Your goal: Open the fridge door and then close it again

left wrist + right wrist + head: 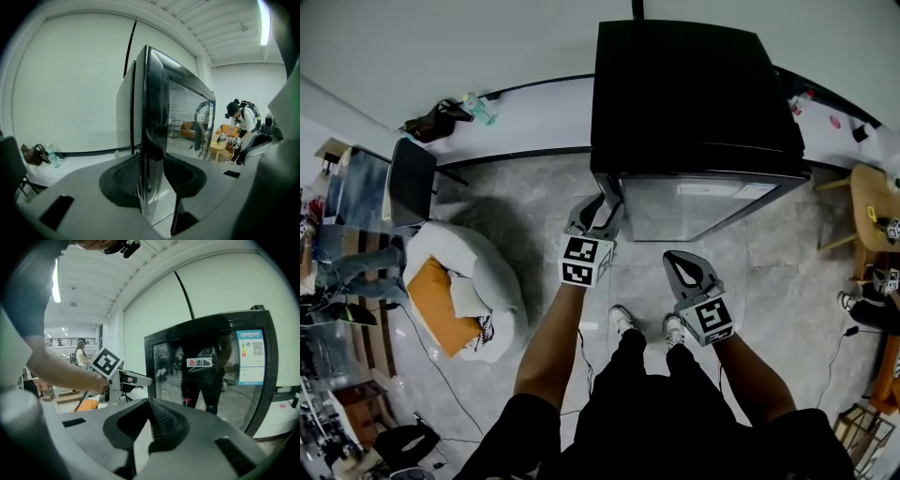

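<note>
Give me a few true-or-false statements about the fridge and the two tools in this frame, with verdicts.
1. The left tool has the edge of the fridge door between its jaws. True.
2. The right tool touches the fridge. False: it is held short of it, with nothing between its jaws.
3. The door carries a blue label. True.
4. The orange cushion lies on top of the fridge. False: it lies on the white beanbag on the floor.
5. The fridge is white. False: it is black.
</note>
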A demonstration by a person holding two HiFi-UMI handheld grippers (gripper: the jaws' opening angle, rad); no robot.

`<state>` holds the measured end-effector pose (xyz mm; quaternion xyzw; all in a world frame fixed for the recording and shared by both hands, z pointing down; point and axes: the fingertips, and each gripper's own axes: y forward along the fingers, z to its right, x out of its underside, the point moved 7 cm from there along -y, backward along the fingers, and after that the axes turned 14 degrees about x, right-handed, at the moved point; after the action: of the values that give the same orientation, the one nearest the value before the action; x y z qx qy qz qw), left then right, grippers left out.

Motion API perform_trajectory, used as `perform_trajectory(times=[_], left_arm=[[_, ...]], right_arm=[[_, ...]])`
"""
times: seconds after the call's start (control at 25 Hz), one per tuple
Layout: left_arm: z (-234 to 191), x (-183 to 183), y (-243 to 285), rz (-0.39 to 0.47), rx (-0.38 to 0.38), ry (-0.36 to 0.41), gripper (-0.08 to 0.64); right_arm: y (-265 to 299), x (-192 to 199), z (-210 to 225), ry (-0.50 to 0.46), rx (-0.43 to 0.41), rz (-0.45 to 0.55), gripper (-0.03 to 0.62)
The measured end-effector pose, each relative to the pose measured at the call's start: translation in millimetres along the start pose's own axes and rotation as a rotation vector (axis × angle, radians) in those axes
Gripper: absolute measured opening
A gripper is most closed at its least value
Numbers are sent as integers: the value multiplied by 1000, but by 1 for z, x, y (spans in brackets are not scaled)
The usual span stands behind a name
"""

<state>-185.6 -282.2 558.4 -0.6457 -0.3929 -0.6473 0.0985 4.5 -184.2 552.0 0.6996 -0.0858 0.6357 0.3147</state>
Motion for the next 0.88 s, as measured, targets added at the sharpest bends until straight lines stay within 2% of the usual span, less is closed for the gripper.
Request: perform_trajectory(times=[0.2,0.56,0.88], left_arm=[[1,0,-3,-25,24,15,155],[3,0,-4,-27,-10,-16,147],[29,17,-26,36,1,-49,144]], right_arm=[[-3,-1,-6,22,11,12,9],[-7,-3,-14,48,30,29,9],[-12,-7,-18,52,80,52,9]])
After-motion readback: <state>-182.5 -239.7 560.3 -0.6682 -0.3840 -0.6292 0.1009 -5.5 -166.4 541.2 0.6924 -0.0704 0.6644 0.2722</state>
